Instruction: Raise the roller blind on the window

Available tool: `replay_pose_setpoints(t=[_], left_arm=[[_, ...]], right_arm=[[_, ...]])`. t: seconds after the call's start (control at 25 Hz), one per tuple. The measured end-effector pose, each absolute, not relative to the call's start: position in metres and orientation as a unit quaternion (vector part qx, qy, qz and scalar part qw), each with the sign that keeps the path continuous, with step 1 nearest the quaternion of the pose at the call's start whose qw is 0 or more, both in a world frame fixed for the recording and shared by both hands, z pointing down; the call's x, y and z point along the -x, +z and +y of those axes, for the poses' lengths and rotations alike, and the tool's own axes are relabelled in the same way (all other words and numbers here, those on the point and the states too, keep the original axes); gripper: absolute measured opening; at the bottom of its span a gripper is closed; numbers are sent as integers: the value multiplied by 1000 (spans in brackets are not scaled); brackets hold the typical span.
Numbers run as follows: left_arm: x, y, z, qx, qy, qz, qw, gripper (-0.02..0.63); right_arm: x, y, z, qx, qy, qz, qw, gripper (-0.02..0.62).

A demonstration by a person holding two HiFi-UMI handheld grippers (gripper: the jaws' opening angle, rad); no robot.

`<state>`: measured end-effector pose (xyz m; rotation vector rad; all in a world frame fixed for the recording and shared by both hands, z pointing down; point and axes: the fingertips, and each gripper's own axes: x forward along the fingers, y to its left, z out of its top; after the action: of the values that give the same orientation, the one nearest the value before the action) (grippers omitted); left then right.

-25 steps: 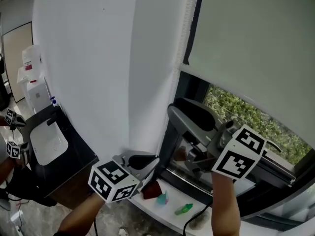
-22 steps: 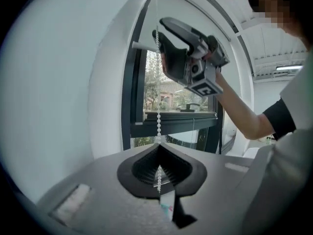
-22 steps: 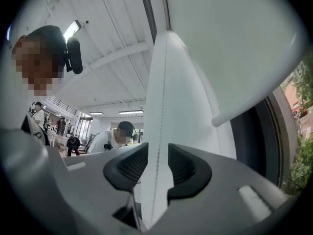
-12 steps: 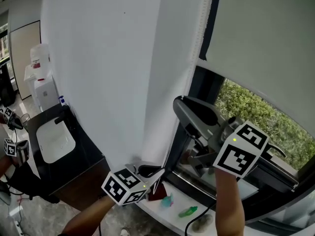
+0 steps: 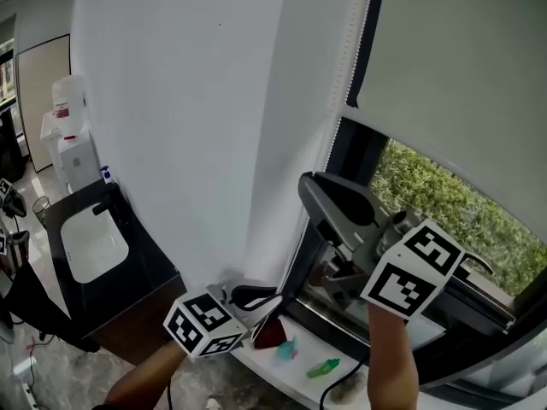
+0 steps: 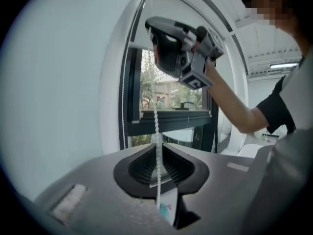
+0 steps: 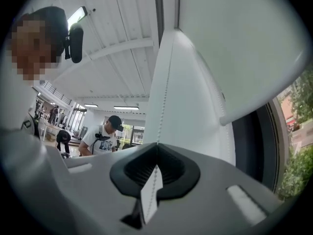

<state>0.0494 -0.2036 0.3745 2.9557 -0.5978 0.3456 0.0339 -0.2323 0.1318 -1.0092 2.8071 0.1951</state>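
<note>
White bead chain [image 6: 156, 119]: clamping it tight in right gripper [image 7: 157, 148], jaws closed; loosening left gripper [image 6: 158, 148] lower down, jaws just opening, chain running between. Above right gripper, blind [image 5: 461, 58] hanging, covering upper window [image 5: 444, 203].

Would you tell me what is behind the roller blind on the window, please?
Below the bottom edge of the roller blind, green foliage outdoors is visible. Whatever lies behind the fabric itself is covered.
</note>
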Motion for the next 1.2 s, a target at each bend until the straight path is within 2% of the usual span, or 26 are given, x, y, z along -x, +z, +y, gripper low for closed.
replay_pose_setpoints(t=[0.12, 0.32, 0.48, 0.68, 0.96, 1.2], left_arm=[[-42, 322, -198, -980, 26, -183, 70, 106], [-30, 228, -192, -977, -64, -202, 28, 106], [-24, 180, -199, -971, -106, -215, 9, 147], [-27, 160, -210, -967, -96, -237, -13, 147], [-45, 163, -218, -973, -77, -218, 6, 147], [-54, 150, -218, -974, -75, -213, -9, 146]], right_arm=[[-38, 136, -232, 344, 60, 933, 84, 8], [-42, 156, -228, 340, 42, 936, 84, 8], [-42, 175, -225, 342, 42, 935, 78, 8], [-42, 193, -217, 340, 30, 936, 84, 8], [-47, 220, -210, 343, 10, 936, 82, 8], [-43, 237, -208, 346, -2, 935, 76, 7]])
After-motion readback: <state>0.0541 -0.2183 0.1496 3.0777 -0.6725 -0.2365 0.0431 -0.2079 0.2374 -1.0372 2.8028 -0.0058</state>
